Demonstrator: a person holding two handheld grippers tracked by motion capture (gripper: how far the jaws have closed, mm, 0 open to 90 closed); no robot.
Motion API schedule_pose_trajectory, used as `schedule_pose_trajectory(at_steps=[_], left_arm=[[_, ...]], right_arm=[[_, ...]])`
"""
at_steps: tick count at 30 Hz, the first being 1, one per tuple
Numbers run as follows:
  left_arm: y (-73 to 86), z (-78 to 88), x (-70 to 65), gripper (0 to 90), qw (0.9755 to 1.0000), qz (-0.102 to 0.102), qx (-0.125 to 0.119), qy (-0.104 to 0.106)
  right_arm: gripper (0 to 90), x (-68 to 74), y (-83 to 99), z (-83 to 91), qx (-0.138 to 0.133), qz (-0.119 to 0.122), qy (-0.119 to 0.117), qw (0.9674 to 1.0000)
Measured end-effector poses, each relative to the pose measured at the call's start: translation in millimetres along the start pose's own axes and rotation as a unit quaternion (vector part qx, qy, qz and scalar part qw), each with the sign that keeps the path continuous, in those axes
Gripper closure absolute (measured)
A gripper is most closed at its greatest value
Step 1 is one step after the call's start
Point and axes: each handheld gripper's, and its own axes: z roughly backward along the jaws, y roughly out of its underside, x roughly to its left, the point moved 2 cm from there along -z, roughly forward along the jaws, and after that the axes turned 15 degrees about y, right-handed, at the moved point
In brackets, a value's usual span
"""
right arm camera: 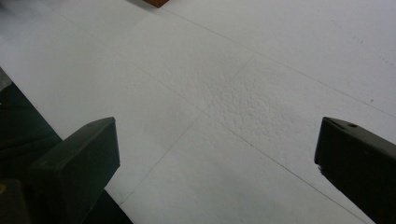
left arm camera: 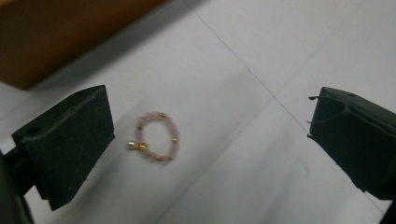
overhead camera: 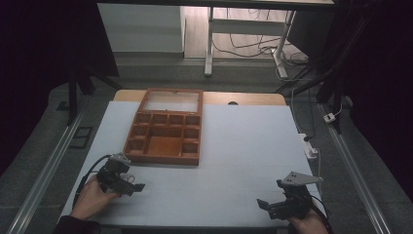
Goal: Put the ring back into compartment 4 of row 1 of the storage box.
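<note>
A small bracelet [left arm camera: 155,137] of pink beads with a few gold ones lies flat on the white surface [overhead camera: 234,141], near its front left corner. In the left gripper view it sits between the two black jaws, just beside the jaw on that view's left and not touching it, with a small metal clasp at the side facing that jaw. The left gripper [left arm camera: 210,140] has its jaws spread wide around the bracelet, gripping nothing. In the high view this gripper [overhead camera: 132,184] is low over the surface, held by the person's left hand [overhead camera: 92,200] that comes in over the front edge.

A wooden box [overhead camera: 165,129] stands behind it, left of the middle of the surface, its glass-panelled lid open and leaning back toward the far edge. Its inside is split into many small compartments around a bigger one. A side of the box crosses the top left corner of the left gripper view.

The right gripper [overhead camera: 265,204] is near the front right corner, well apart from the bracelet and box. Its jaws are wide apart over bare surface, holding nothing.
</note>
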Motion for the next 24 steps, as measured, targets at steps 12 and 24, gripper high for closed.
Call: schedule_pose_trajectory(at_steps=[12, 24], left_arm=[[2.0, -12.6, -7.1, 22.8, 0.9973, -0.032, 0.061, -0.023], [3.9, -5.1, -1.7, 77.2, 0.9962, 0.003, 0.046, -0.074]], right_arm=[[0.0, 1.1, -0.1, -0.4, 0.003, 0.006, 0.001, 1.0000], [0.0, 1.7, -0.1, -1.0, 0.006, 0.011, 0.000, 0.9999]])
